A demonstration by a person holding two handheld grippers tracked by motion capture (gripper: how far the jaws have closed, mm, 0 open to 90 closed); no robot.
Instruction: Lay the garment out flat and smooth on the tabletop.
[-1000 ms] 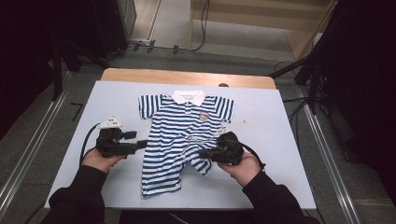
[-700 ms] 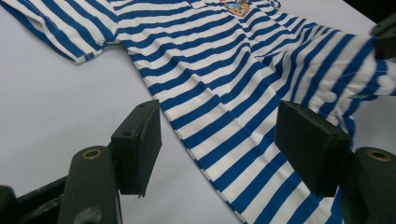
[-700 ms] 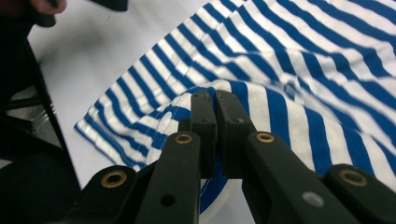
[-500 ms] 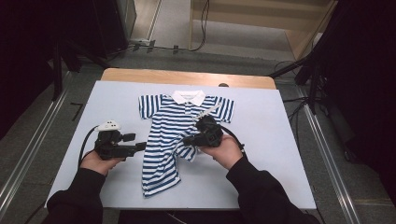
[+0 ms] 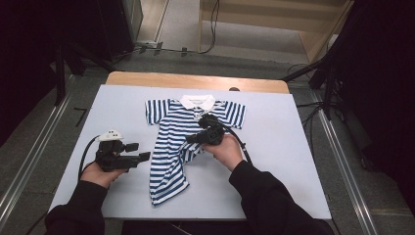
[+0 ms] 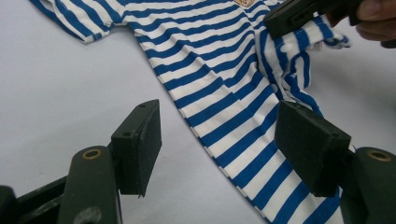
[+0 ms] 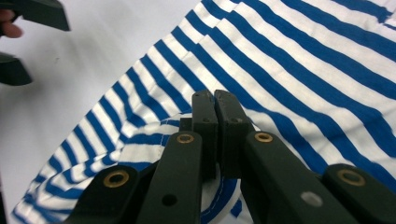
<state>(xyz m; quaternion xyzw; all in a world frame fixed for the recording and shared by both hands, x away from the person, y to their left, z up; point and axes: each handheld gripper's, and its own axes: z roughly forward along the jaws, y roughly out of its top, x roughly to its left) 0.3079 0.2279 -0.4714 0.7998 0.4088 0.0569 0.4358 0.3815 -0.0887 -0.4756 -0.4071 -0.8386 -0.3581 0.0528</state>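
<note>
Striped shirt (image 5: 178, 132) spread flat on pale worktop (image 5: 293, 161), one edge lifted and folded inward. Right gripper (image 5: 192, 140) over shirt's middle, fingers (image 7: 205, 123) clenched on that fold. Left gripper (image 5: 146, 156) just beside shirt's edge, fingers (image 6: 140, 140) released, gaping apart.

A pale blue rectangular tabletop (image 5: 293, 147) lies over a light wooden board (image 5: 195, 81), grey metal rails (image 5: 29, 161) run along the floor, and what seems a black cable (image 5: 213, 29) trails beyond.
</note>
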